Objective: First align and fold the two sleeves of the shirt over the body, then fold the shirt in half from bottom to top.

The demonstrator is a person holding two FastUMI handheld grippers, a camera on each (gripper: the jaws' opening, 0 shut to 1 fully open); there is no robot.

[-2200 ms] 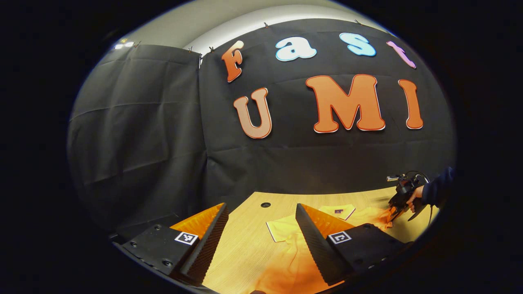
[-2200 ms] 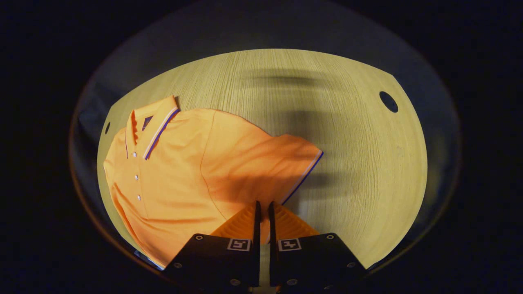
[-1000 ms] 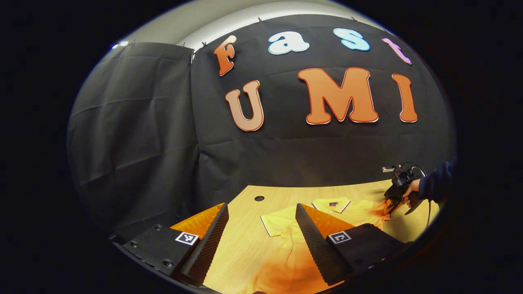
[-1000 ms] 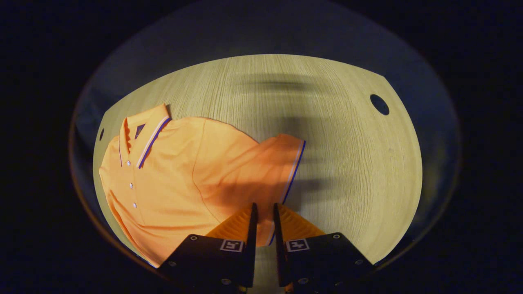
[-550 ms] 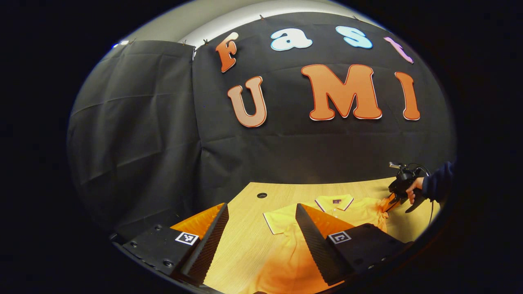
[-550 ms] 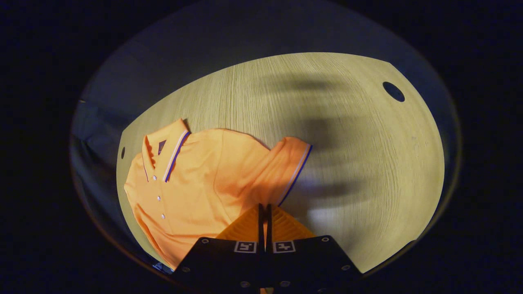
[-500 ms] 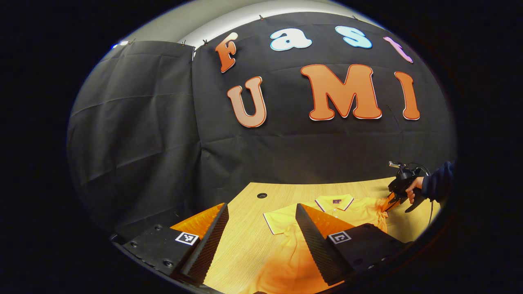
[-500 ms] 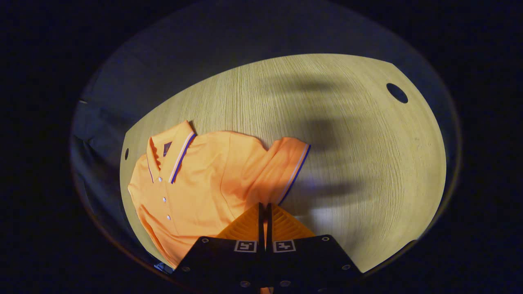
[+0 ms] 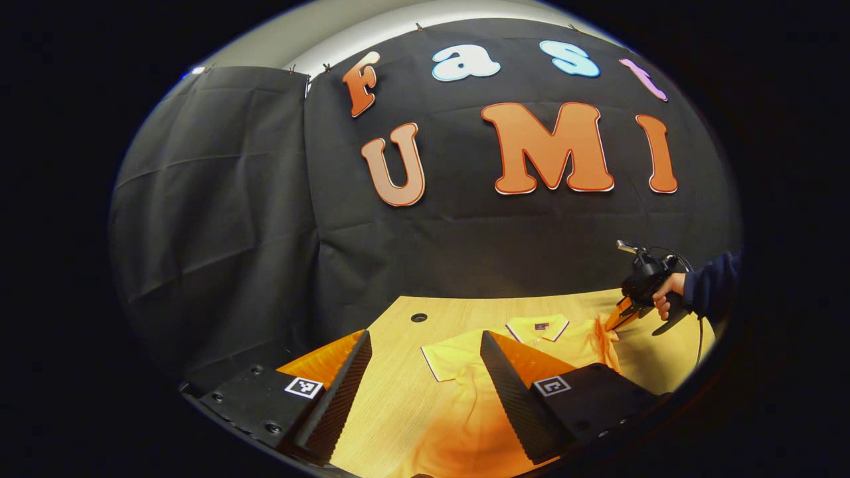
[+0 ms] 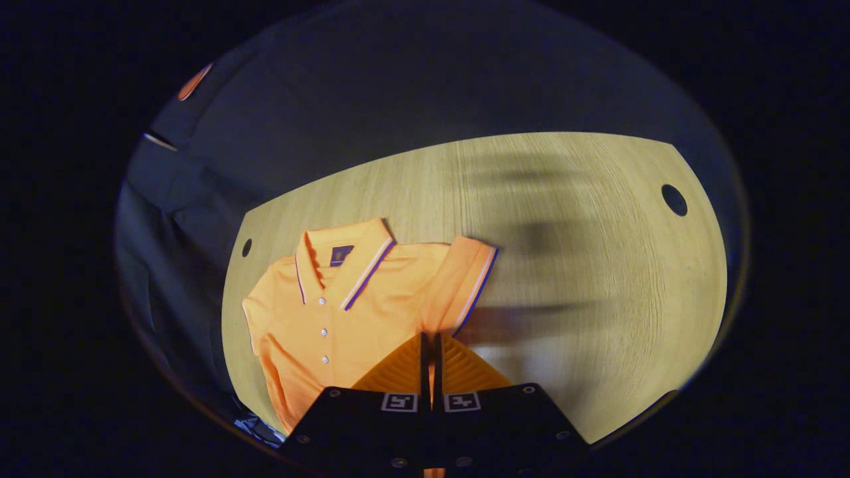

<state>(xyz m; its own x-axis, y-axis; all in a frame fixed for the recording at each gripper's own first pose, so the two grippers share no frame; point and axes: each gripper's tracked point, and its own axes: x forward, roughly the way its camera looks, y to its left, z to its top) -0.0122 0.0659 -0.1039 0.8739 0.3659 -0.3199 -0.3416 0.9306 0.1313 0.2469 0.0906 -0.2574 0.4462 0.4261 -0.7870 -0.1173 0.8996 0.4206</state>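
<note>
Right gripper view: right gripper (image 10: 430, 348), jaws pinching the sleeve (image 10: 465, 285), has lifted it toward the collar (image 10: 345, 262); fold under way. Left gripper (image 9: 425, 372) jaws wide.

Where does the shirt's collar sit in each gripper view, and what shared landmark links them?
Left gripper view: the collar lies low and right of centre, just beyond the left gripper.
Right gripper view: the collar lies left of centre, up and left of the right gripper.
Shared landmark: the striped sleeve pinched by the right gripper.
</note>
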